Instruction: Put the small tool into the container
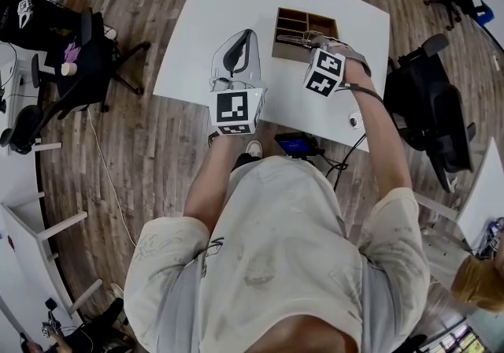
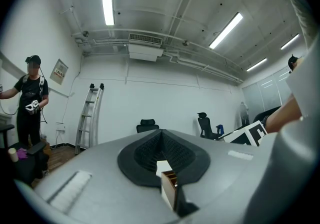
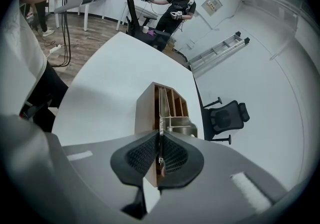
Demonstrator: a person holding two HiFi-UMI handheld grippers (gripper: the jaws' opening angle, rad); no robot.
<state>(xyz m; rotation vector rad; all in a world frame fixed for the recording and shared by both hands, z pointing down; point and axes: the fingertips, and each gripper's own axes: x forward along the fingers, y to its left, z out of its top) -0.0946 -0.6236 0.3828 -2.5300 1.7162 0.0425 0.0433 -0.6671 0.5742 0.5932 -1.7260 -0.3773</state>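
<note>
small tool (image 3: 160, 121) is pinched between the right gripper (image 3: 159, 135) jaws | long axis is set along the jaws, tip pointed ahead | divided wooden container (image 3: 148, 102) is seen just ahead, beneath the tip | left gripper (image 2: 160, 135) jaws are pressed together, empty

container (image 3: 146, 110) of matt brown wood, small tool (image 3: 160, 118) of shiny metal, table (image 3: 110, 85) smooth white.

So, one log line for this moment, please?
left gripper: shut, empty | right gripper: shut on small tool | position: over container
</note>
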